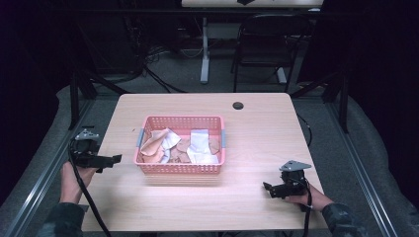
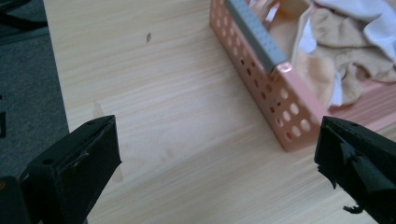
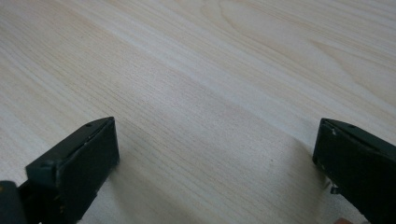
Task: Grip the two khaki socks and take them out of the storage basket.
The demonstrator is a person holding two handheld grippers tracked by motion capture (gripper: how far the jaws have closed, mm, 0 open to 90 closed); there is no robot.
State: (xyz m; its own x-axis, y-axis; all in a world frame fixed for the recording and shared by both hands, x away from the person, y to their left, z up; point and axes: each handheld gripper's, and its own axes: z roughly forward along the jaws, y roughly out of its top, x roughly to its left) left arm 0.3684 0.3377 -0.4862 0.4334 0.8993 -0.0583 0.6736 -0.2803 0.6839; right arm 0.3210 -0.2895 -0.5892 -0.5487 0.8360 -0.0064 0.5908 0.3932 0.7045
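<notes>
While both hand-held grippers gape empty, a pink basket (image 1: 180,168) of cloths (image 1: 199,142) sits between.

The basket (image 1: 180,168) is salmon-pink plastic, its walls patterned with rows of round holes, with a grey handle strip (image 2: 256,36) on its rim. Inside lie peach, beige and white cloths (image 1: 163,143), white toward three o'clock. The table (image 1: 257,133) is pale wood grain. Both grippers are black.

Both grippers black: left gripper (image 1: 117,158), right gripper (image 1: 267,186). Grey triangular top plates, black cables, dark camo-pattern sleeves.
</notes>
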